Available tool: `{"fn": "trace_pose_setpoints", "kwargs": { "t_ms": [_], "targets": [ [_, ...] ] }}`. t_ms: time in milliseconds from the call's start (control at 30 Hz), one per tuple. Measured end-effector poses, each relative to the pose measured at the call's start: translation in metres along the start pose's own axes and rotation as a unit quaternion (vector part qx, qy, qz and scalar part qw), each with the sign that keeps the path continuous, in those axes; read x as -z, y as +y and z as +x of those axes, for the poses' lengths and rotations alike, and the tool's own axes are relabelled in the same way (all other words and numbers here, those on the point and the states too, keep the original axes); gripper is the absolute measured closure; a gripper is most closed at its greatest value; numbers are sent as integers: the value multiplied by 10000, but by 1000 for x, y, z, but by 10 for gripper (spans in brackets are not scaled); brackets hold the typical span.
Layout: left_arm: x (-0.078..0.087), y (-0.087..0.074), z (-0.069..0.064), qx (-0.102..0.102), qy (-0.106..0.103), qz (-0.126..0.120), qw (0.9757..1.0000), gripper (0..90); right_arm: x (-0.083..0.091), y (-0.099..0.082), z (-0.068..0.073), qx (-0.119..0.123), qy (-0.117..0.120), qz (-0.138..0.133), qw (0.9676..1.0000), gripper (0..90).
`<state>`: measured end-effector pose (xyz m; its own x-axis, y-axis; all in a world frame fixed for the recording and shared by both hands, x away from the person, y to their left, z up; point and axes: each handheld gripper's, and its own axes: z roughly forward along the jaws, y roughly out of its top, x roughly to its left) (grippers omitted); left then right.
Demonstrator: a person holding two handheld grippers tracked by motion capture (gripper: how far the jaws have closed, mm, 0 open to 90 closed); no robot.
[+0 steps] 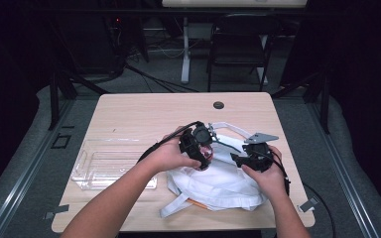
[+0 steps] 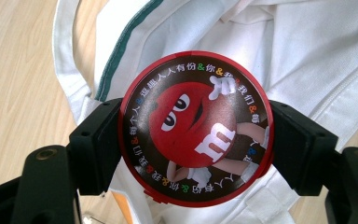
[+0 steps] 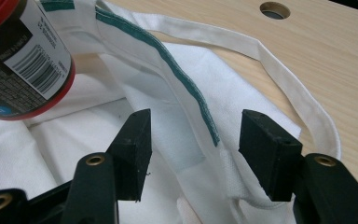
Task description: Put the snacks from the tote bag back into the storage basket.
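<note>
The left gripper (image 2: 193, 140) clamps the red candy tin (image 2: 196, 128) above the white bag (image 1: 218, 181), while the right gripper (image 3: 193, 149), jaws wide at three o'clock, straddles the bag's rim, probably to open it.

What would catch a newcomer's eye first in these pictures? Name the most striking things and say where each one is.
First, the round red candy tin with a cartoon face on its lid, clamped between the jaws of the left gripper. Beneath it a white cloth bag with a green-trimmed edge lies crumpled on the wooden table, where the right gripper stands open over the bag's rim.
</note>
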<state>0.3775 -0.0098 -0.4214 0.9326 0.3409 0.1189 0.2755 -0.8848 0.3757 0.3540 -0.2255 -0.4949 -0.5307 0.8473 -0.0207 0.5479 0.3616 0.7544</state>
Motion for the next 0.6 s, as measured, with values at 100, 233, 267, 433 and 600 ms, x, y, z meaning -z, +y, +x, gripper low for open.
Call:
{"fn": "trace_pose_setpoints", "kwargs": {
  "t_ms": [100, 233, 267, 433, 600],
  "targets": [
    [3, 0, 0, 19, 12, -20, 10000, 255, 0, 0, 0, 5, -5, 4, 10000, 441],
    [7, 0, 2, -14, 16, -7, 10000, 255, 0, 0, 0, 0, 0, 14, 10000, 441],
    [8, 0, 1, 20, 19, -27, 10000, 255, 0, 0, 0, 3, -3, 12, 10000, 441],
    [13, -1, 2, 52, 39, -42, 10000, 255, 0, 0, 0, 1, -11, 7, 10000, 441],
    [20, -3, 4, 68, 74, -48, 9999, 255, -2, -1, 0, 10, -3, 28, 10000, 440]
  ]
}}
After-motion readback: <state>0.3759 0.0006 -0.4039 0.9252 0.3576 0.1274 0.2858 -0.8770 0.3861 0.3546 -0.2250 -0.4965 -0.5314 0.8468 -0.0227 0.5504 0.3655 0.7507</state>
